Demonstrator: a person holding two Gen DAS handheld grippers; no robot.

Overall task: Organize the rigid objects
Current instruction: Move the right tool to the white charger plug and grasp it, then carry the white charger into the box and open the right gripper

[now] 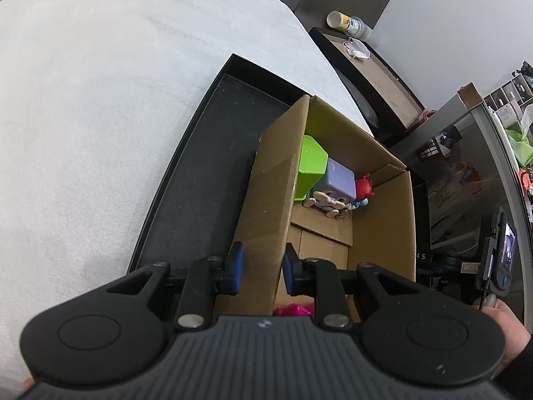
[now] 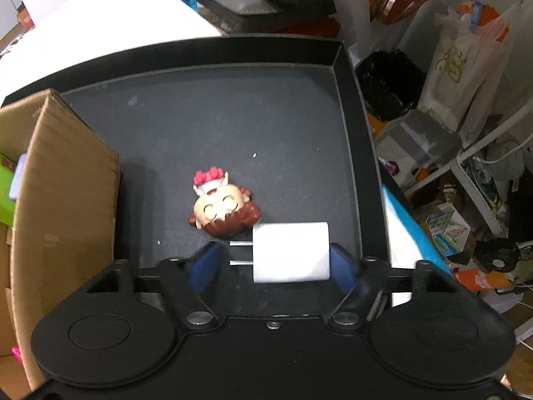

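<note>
We see left gripper [image 1: 262, 270] angled steeply down, blue pads [image 1: 237, 268] pinched on cardboard wall [image 1: 266, 220] between them. Person's hand [image 1: 509, 330] shows at its right edge. Right gripper [image 2: 271, 265] points nearly straight down, jaws apart around white charger [image 2: 290, 256]; right pad touches it, left pad clear.

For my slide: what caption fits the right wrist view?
Right gripper straddles white charger beside figurine in black tray.
</note>
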